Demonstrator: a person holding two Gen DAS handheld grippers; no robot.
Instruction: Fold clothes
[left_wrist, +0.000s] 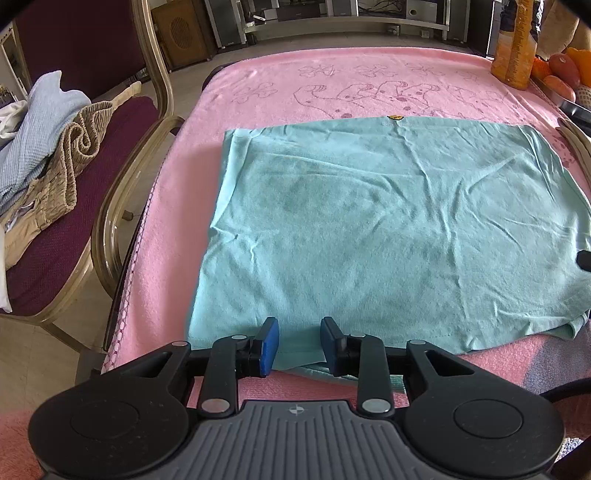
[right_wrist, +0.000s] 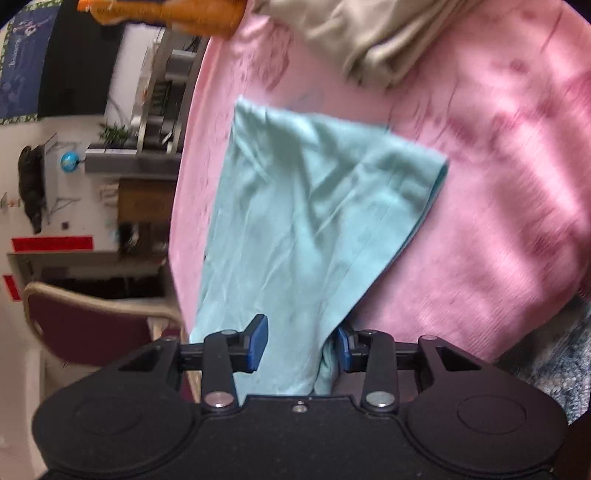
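Lying flat on the pink towel (left_wrist: 177, 206) over the bench, a teal shirt (left_wrist: 369, 229), folded. Straddling its near hem, left tongs (left_wrist: 299, 345), pads parted, not pinching. Hanging between the right tongs (right_wrist: 300, 345), a teal fold, touching one pad only, ungripped.

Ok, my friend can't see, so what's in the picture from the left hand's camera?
A light teal shirt lies spread, a bit wrinkled, on a pink towel covering the table. The left tool sits at the shirt's near edge, its blue pads apart. A chair piled with clothes stands alongside.
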